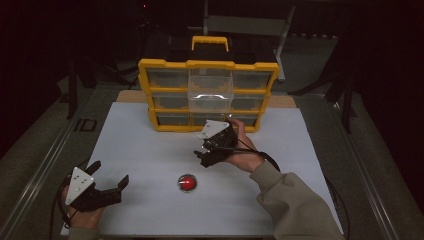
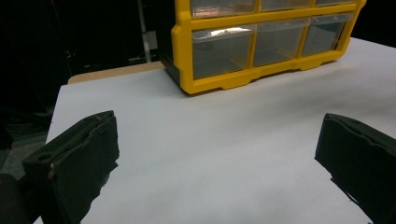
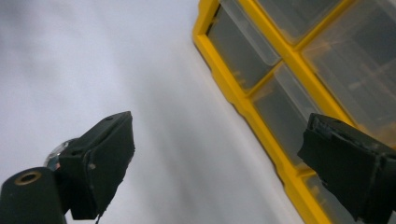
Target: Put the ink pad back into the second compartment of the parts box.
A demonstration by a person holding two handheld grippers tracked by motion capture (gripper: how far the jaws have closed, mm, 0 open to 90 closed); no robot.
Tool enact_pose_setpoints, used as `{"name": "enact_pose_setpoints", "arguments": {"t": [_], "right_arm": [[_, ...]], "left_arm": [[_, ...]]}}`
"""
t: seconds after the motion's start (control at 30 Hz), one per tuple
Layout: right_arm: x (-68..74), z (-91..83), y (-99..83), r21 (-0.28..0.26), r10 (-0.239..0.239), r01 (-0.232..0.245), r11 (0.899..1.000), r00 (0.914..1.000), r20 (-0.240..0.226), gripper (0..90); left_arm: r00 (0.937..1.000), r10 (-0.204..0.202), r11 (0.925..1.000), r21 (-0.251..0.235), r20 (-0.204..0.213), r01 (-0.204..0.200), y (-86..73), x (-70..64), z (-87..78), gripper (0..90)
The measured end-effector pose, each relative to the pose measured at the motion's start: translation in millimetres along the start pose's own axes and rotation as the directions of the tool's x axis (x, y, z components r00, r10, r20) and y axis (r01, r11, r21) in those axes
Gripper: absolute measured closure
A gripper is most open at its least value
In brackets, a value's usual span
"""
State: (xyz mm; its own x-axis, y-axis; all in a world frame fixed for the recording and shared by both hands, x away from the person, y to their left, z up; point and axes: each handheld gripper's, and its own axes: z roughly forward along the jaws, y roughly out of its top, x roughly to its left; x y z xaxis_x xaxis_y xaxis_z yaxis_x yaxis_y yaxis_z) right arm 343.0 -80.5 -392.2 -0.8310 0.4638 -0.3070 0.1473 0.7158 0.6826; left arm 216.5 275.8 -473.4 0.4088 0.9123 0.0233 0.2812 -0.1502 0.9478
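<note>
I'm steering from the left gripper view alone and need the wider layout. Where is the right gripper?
Observer: The right gripper is held just in front of the bottom row of the yellow drawer cabinet.
Operator: Is anything lying on the table near me?
Observer: A red round button lies on the white table, between the left gripper and the right one.
Operator: Are all the drawers shut?
Observer: No, a clear centre drawer sticks out from the cabinet's front.
</note>
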Motion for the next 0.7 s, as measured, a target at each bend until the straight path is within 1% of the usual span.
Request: {"name": "enact_pose_setpoints", "arguments": {"t": [0.2, 0.37, 0.43, 0.53, 0.7], "right_arm": [[1.2, 3.9, 1.0, 0.006, 0.006, -0.006, 1.0, 0.9991, -0.041, 9.0], [4.4, 7.6, 2.2, 0.001, 0.008, -0.008, 1.0, 0.9973, -0.073, 9.0], [6.6, 9.2, 2.5, 0.003, 0.006, -0.006, 1.0, 0.9966, -0.082, 9.0], [8.9, 11.4, 2.9, 0.0, 0.005, -0.005, 1.0, 0.995, -0.1, 9.0], [12.5, 15.9, 3.3, 0.006, 0.005, -0.004, 1.0, 0.9929, -0.119, 9.0]], "left_arm": [[1.0, 0.0, 1.0, -0.001, 0.0, 0.0, 0.1, 0.2, 0.3, 0.2], [1.0, 0.005, 1.0, 0.0, 0.002, -0.005, 0.5, -0.4, 0.3, 0.2], [1.0, 0.007, 1.0, 0.002, 0.002, -0.007, 0.4, -0.6, 0.2, 0.2], [1.0, 0.0, 1.0, 0.0, 0.0, 0.0, 0.1, -0.1, 0.0, 0.2], [1.0, 0.004, 1.0, 0.001, 0.002, -0.004, 0.2, -0.2, 0.2, 0.2]]}}
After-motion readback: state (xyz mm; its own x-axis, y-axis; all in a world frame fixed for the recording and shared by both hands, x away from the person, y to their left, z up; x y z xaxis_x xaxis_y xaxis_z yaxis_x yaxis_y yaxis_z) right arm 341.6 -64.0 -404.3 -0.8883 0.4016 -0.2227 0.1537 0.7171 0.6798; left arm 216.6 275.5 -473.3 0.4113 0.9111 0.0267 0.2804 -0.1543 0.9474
